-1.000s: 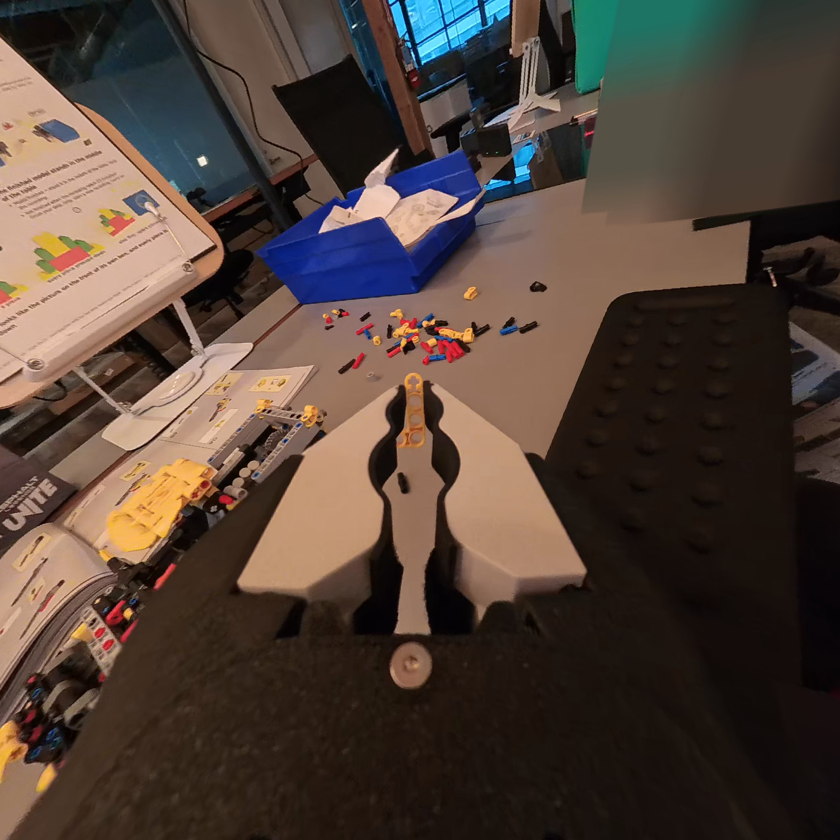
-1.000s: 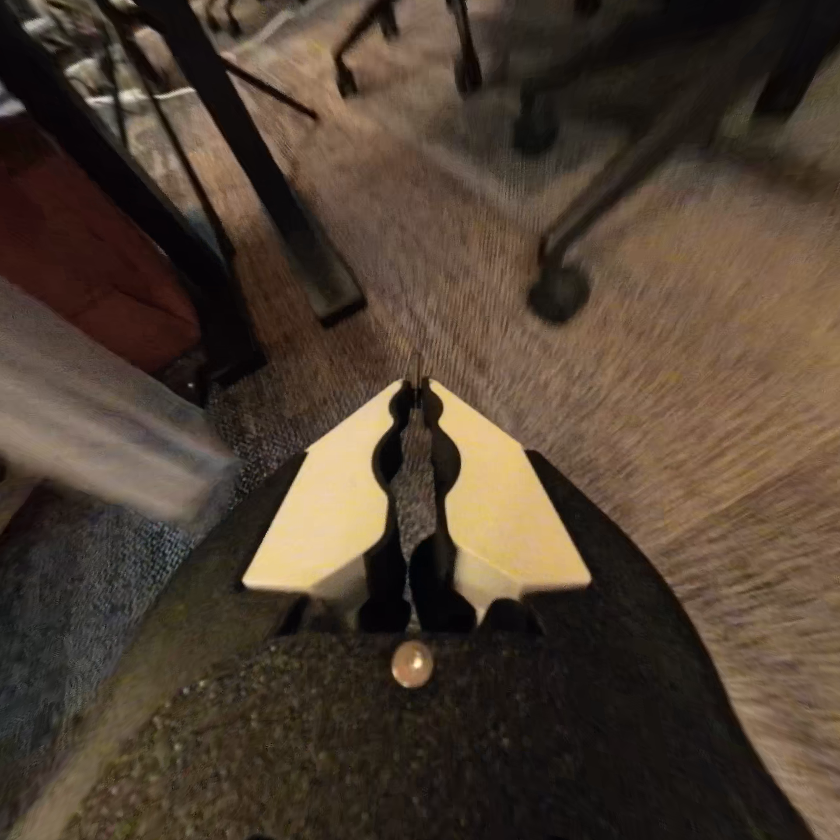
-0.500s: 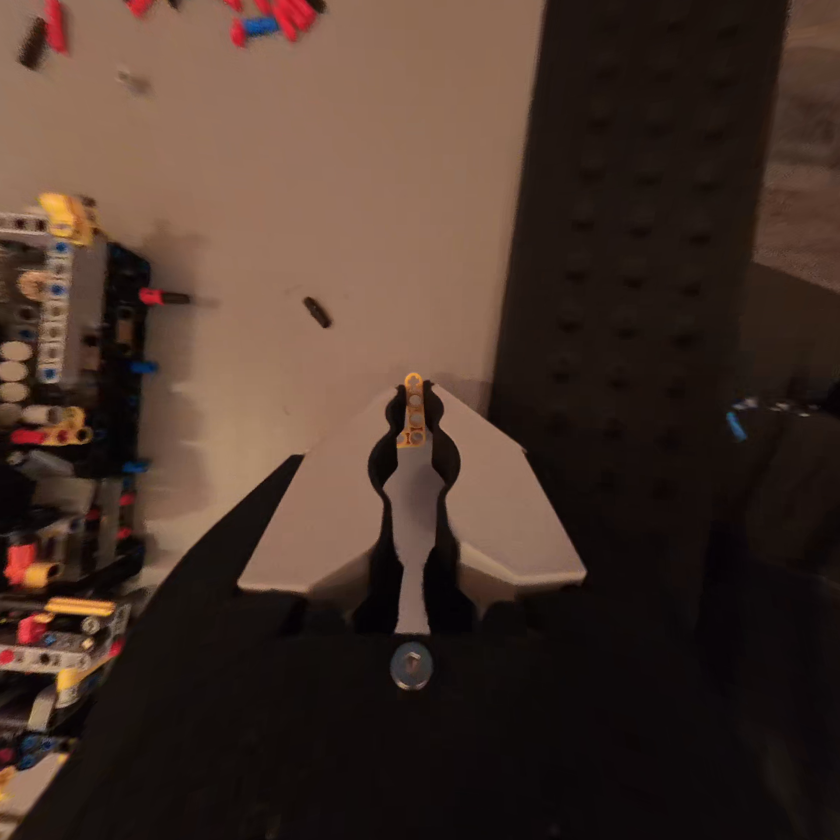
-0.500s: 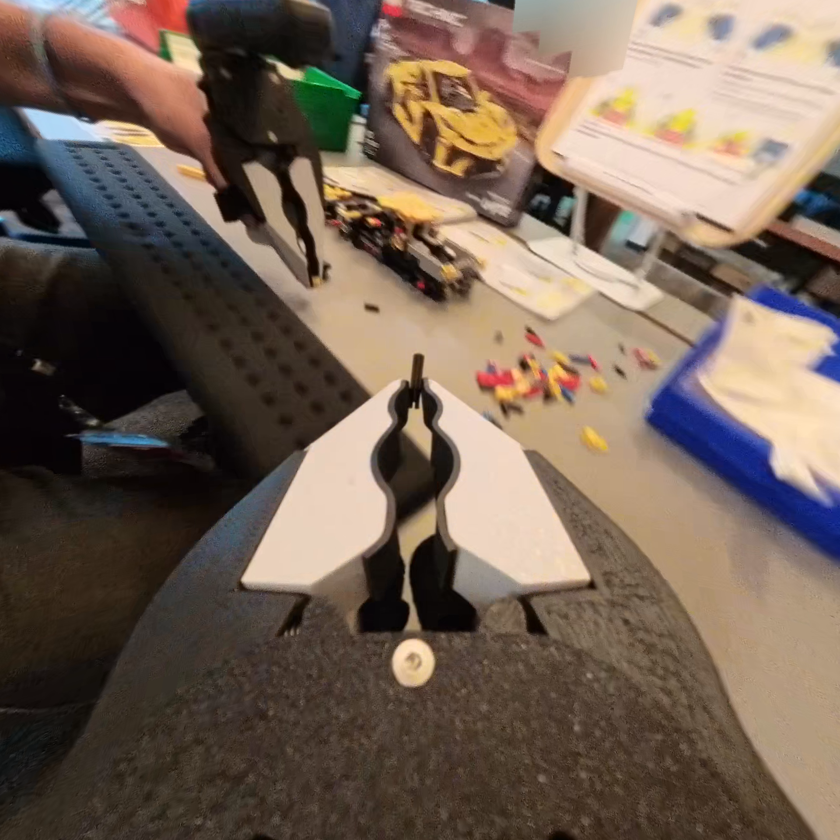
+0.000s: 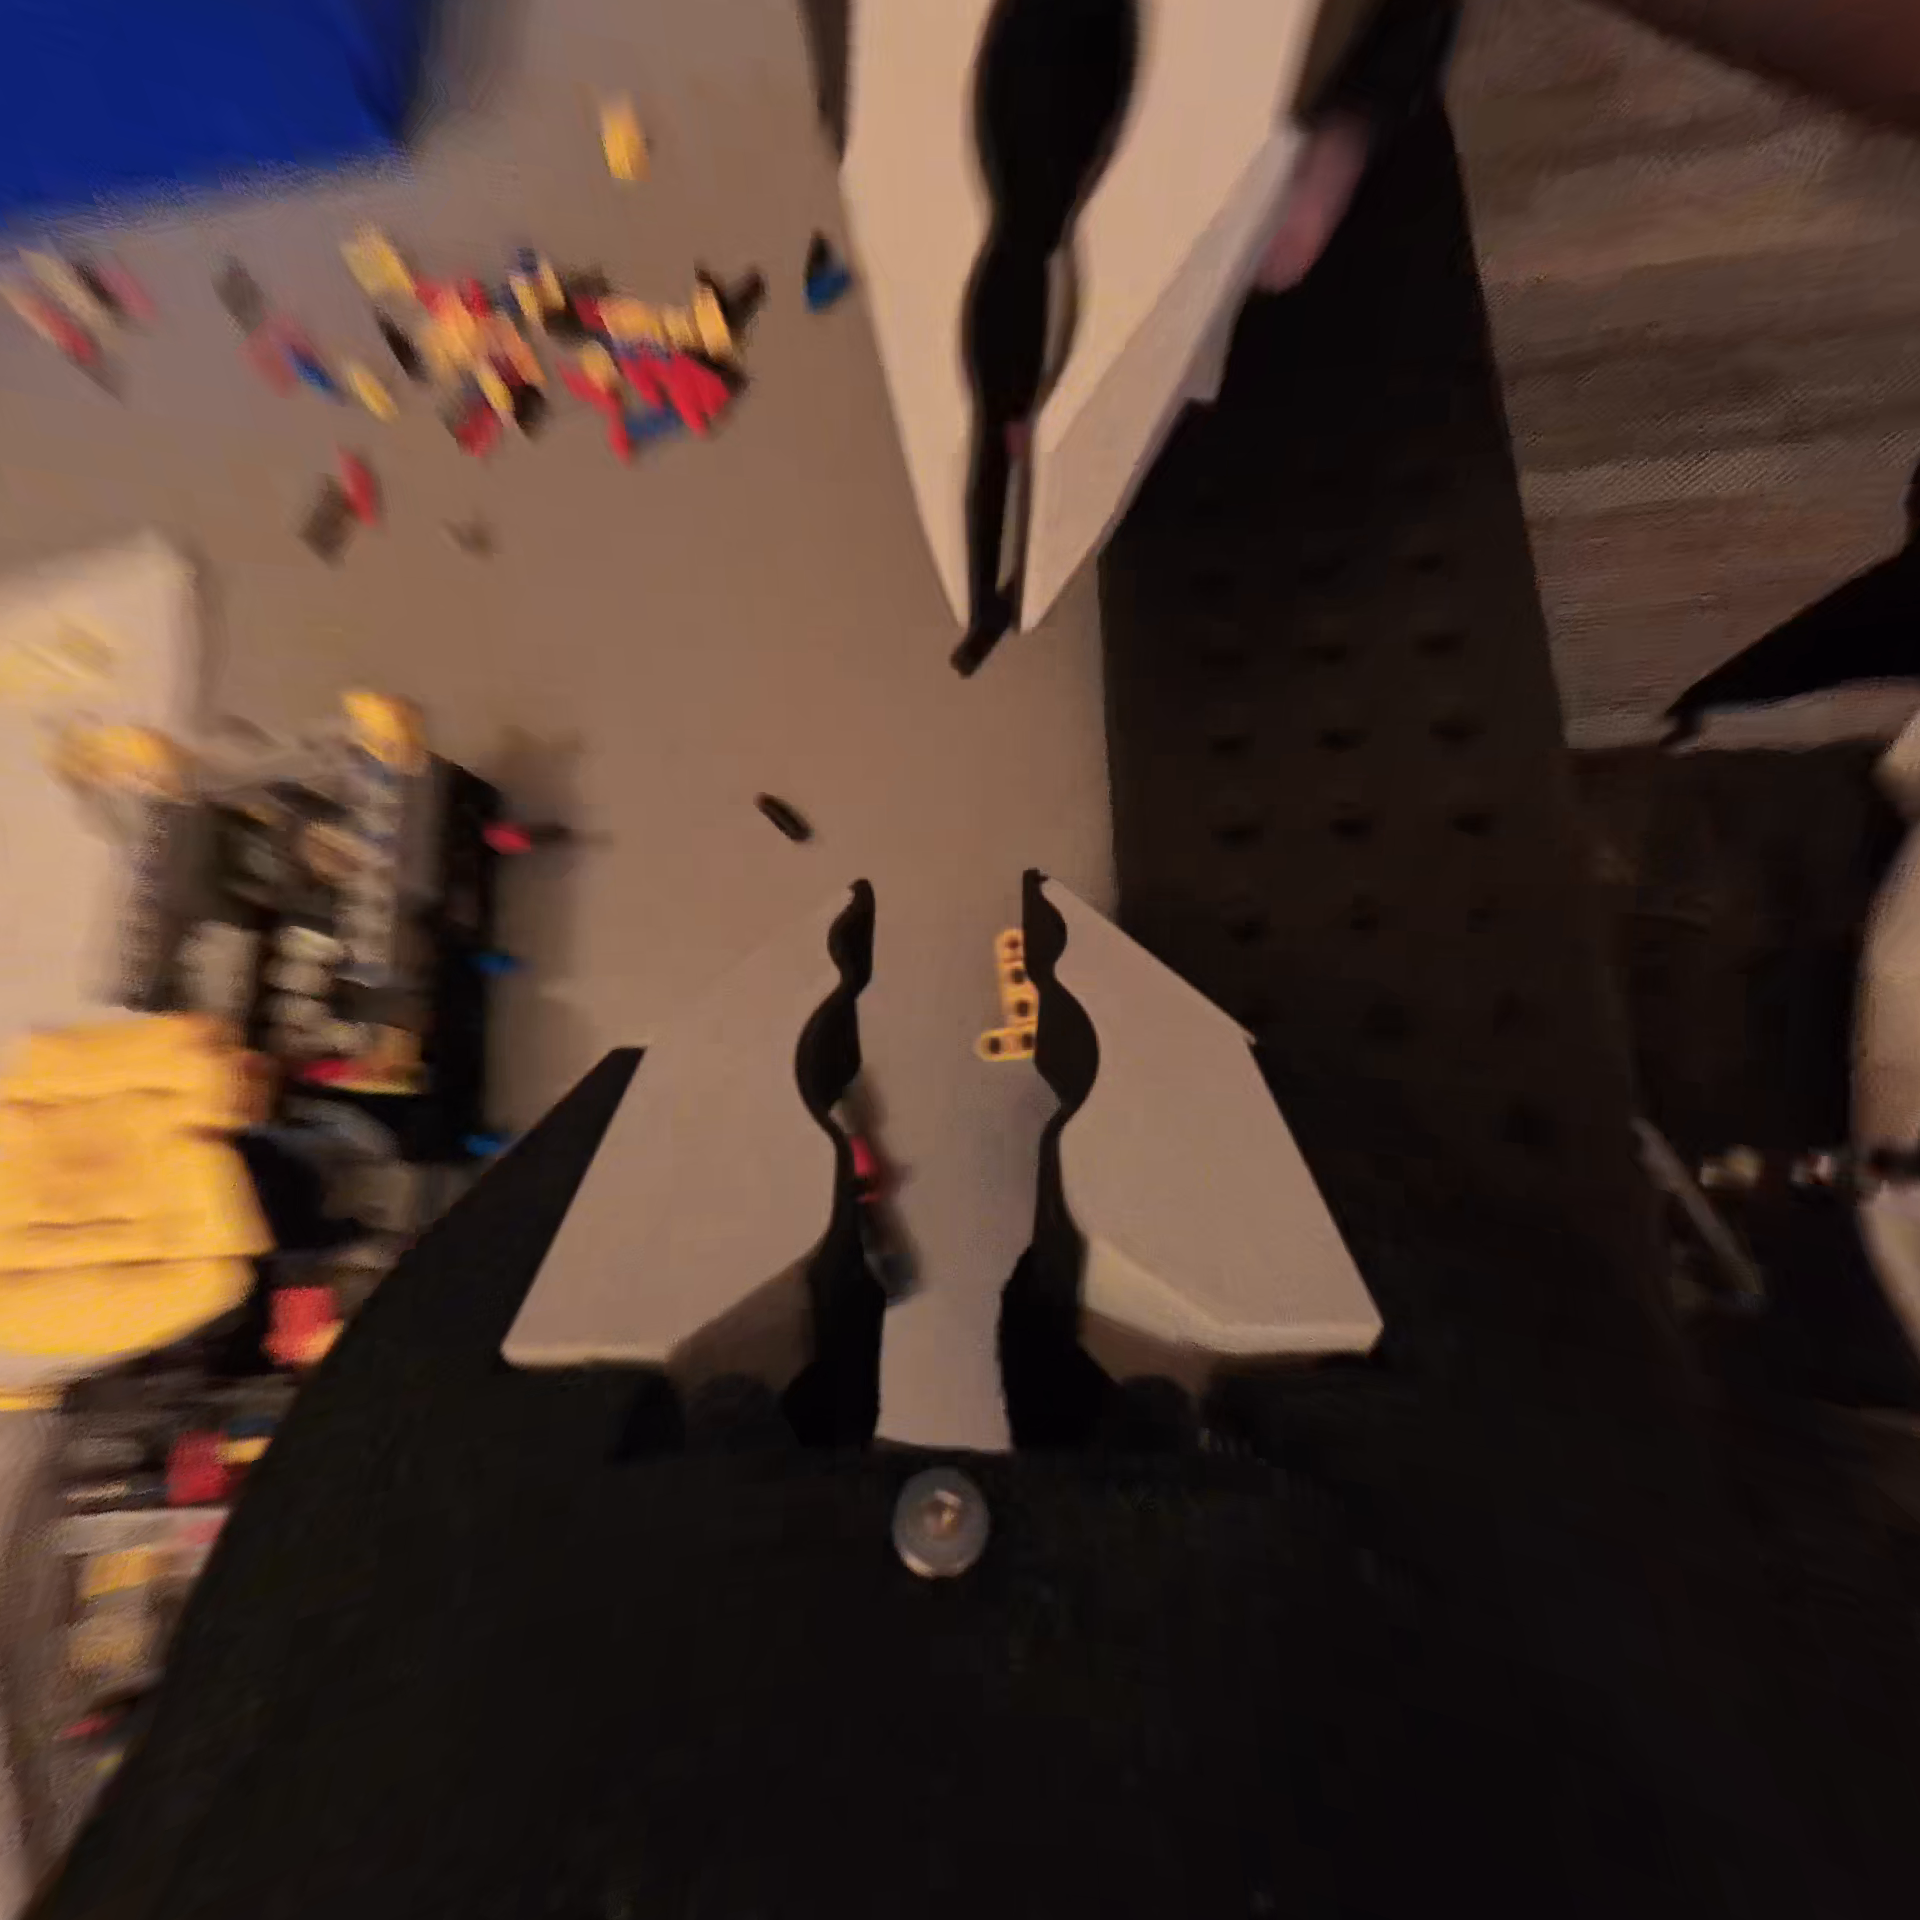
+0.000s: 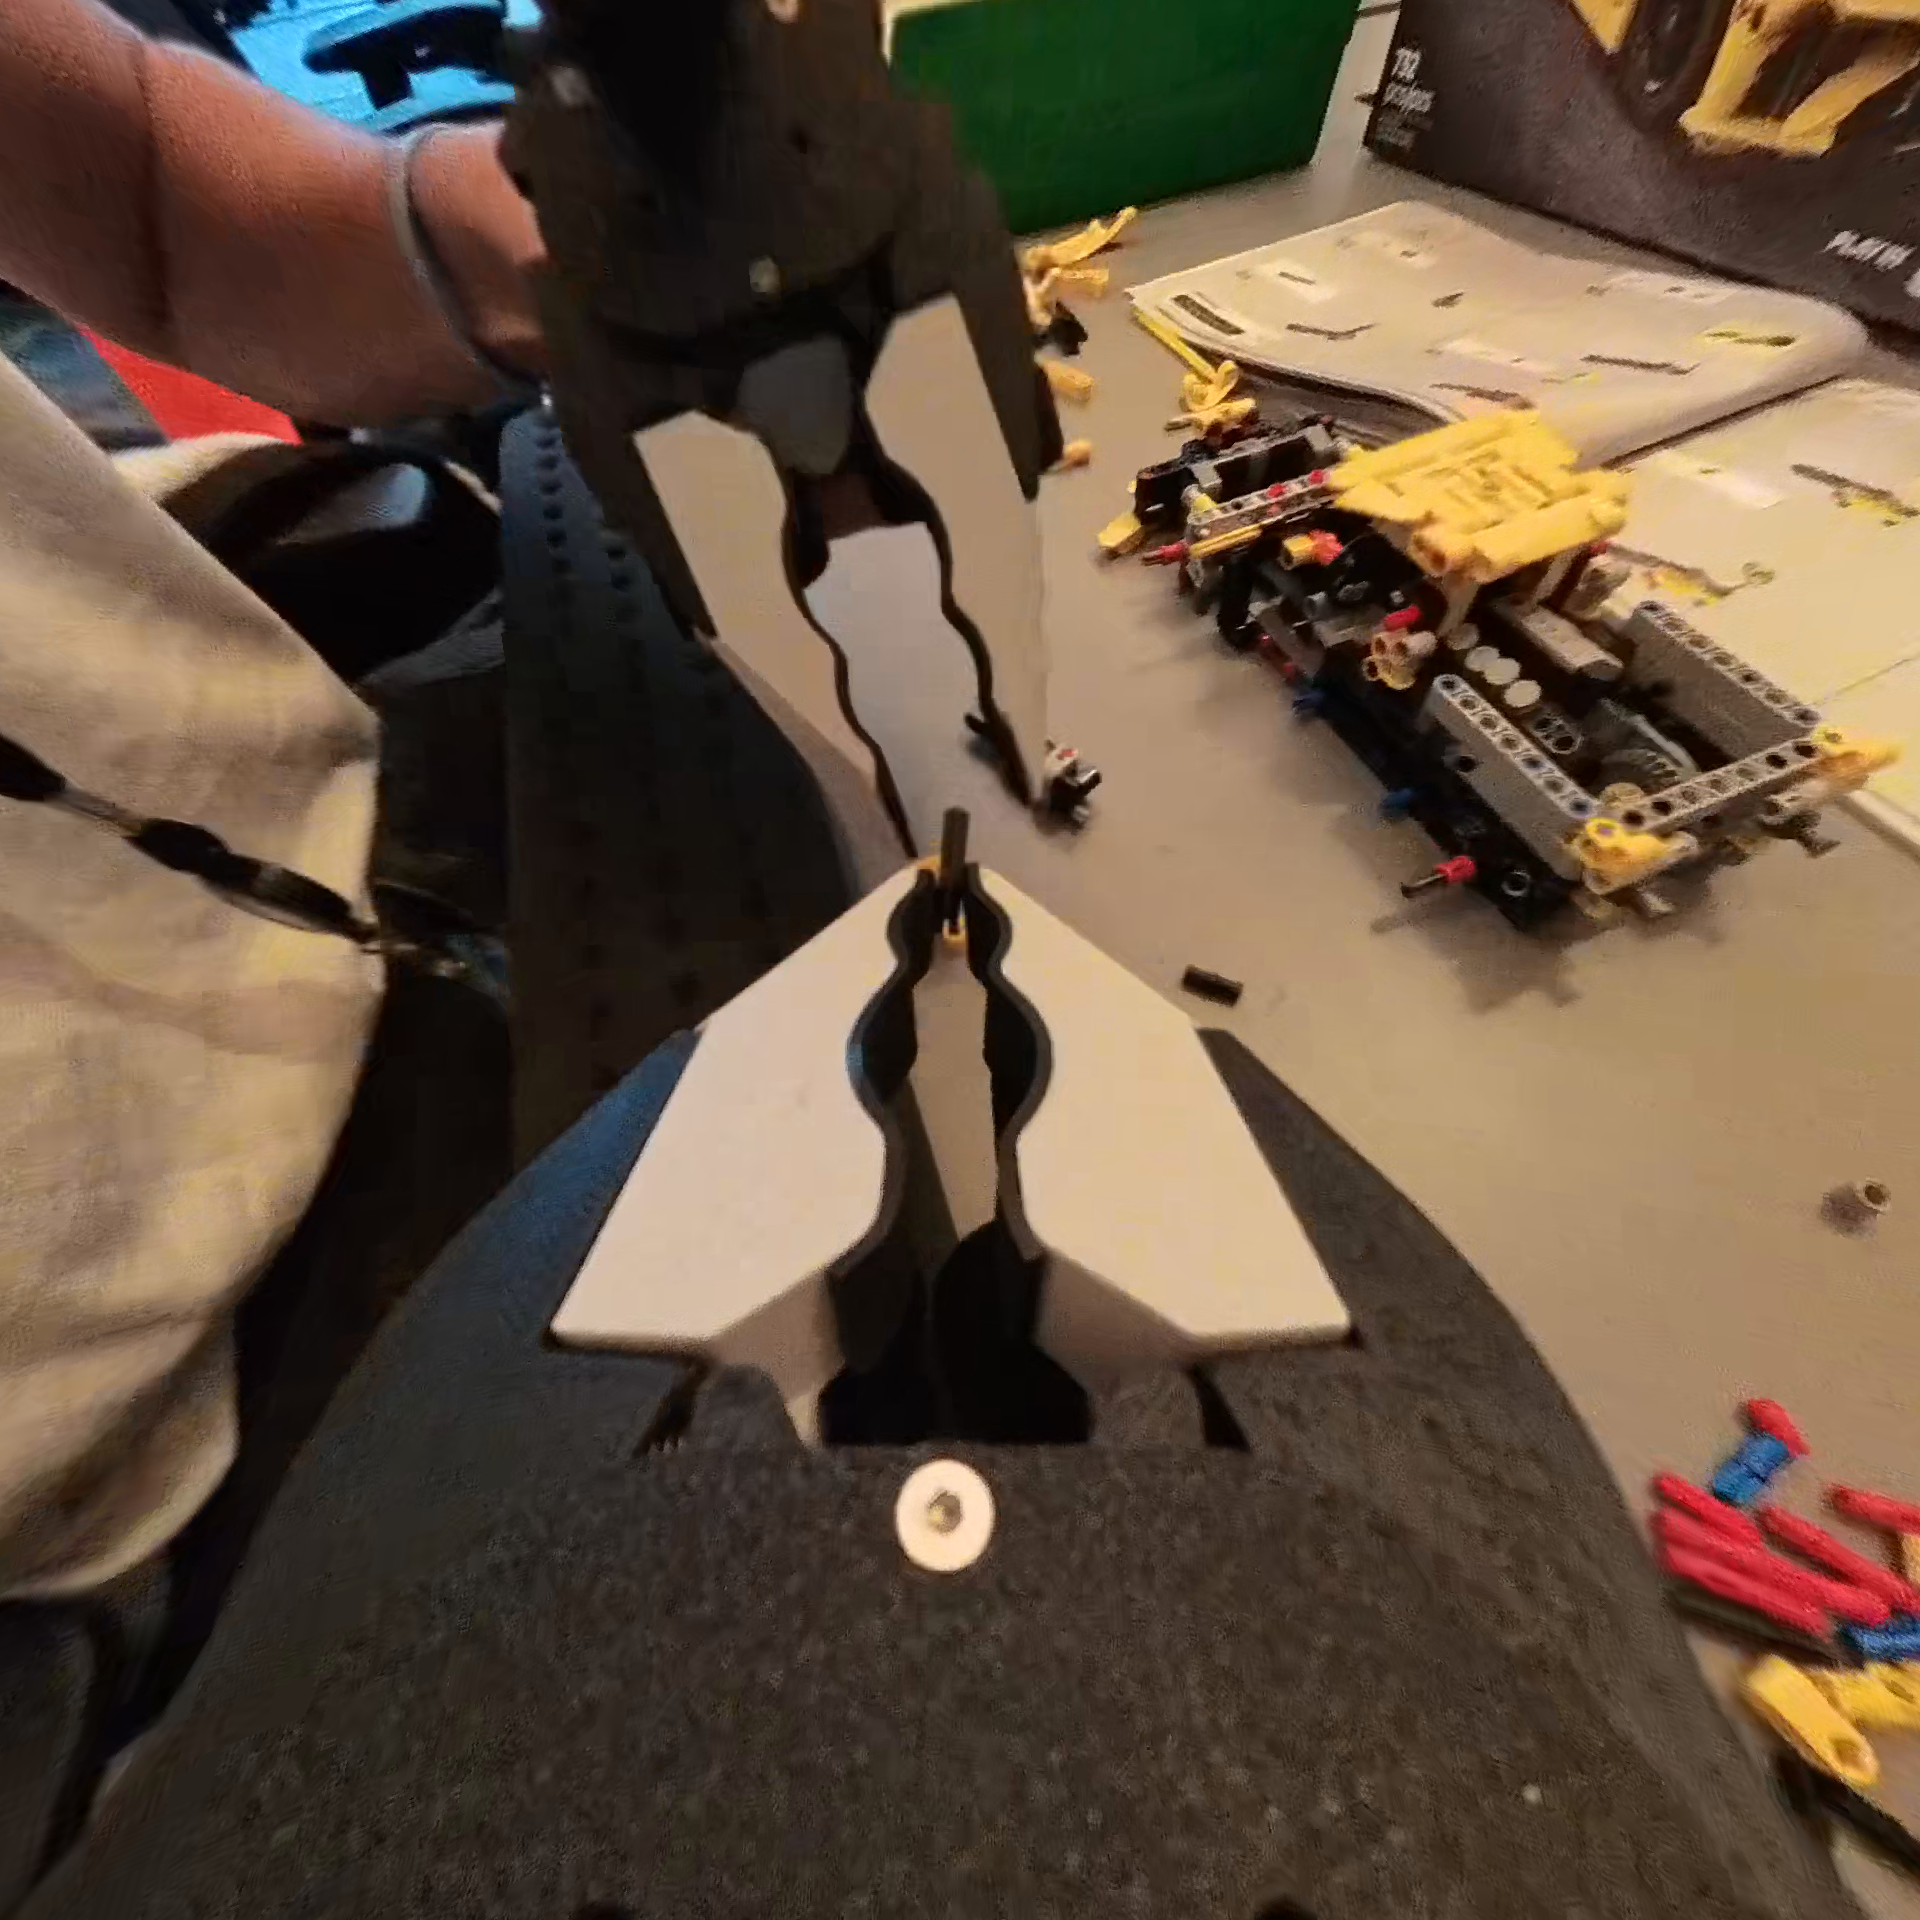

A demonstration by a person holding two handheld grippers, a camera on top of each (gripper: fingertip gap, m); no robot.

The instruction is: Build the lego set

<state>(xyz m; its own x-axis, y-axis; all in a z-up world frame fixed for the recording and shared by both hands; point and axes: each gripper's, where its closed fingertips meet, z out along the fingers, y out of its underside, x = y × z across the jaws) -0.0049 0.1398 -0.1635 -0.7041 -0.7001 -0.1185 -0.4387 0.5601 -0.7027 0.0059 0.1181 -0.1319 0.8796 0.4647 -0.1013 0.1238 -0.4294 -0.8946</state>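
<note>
Yellow beam: small L-shaped liftarm (image 5: 1013, 1000) is lying loose on the bench (image 5: 665, 644), between the spread jaws of the left gripper (image 5: 943, 896), which is grasping nothing.
Right gripper (image 6: 951, 883): jaws are clenching a black pin (image 6: 953, 840).
Model: part-built yellow and grey car chassis (image 6: 1475, 634) is sitting on the bench, frame open, bodywork mostly missing.
Left to do: loose parts pile (image 6: 1797, 1558) is waiting; much of the build seems unfinished.

Yellow beam (image 5: 1013, 995), black pin (image 6: 954, 844)
</note>
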